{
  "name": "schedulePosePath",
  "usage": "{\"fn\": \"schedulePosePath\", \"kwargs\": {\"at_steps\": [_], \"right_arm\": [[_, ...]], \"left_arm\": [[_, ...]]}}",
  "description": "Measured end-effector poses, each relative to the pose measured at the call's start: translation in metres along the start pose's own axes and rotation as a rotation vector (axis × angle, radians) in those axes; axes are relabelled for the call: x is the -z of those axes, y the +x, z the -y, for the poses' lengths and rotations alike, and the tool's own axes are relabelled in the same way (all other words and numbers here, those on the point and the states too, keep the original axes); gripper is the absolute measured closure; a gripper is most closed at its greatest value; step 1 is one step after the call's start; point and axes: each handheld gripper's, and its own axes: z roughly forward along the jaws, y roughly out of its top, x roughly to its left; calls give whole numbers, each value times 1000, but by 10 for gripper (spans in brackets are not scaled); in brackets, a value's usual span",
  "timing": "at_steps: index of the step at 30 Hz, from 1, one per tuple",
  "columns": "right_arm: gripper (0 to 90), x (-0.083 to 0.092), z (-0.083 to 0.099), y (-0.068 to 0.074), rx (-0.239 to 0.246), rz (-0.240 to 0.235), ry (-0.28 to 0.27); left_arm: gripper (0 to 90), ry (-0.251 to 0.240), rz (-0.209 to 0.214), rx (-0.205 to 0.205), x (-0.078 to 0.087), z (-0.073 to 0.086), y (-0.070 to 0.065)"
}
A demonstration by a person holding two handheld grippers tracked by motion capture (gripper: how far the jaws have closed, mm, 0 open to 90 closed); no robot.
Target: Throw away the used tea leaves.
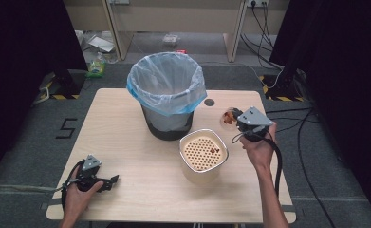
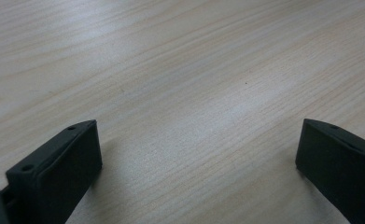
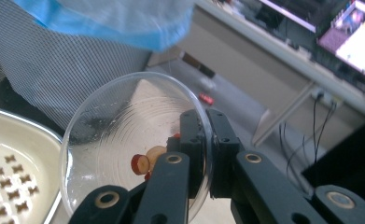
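Observation:
My right gripper is shut on the rim of a clear plastic bowl, held tilted above the table to the right of the bin. Red-skinned food slices cling inside the bowl. Below and to its left sits a cream container with a perforated insert, with a few brown scraps on the grid. The black mesh bin with a blue-rimmed liner stands behind. My left gripper rests open on the bare wood at the front left.
The light wooden table has a round cable hole near its far edge. Cables trail from the right gripper over the table's right side. Beyond the table are shelves and floor clutter.

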Motion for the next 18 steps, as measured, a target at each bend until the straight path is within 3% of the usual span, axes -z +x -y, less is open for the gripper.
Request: {"fn": "schedulePosePath", "kwargs": {"at_steps": [4,5,6,9,10,11,12,14,18], "right_arm": [[870,-3,-8,11,64,3,-31],[869,-4,-10,17,114,5,-56],[869,-4,-10,17,114,5,-56],[870,1,-14,27,214,56,-118],[870,1,-14,27,214,56,-118],[871,6,-16,33,255,80,-145],[871,6,-16,33,255,80,-145],[871,12,-20,40,316,120,-179],[872,15,-21,46,369,145,-186]], "left_arm": [[0,-2,-1,-2,0,0,0],[0,-1,0,-2,0,0,0],[0,-1,0,-2,0,0,0],[0,-1,0,-2,0,0,0],[0,-1,0,-2,0,0,0],[0,-1,0,-2,0,0,0],[0,-2,0,-2,0,0,0],[0,-2,0,-3,0,0,0],[0,-2,0,-3,0,0,0]]}}
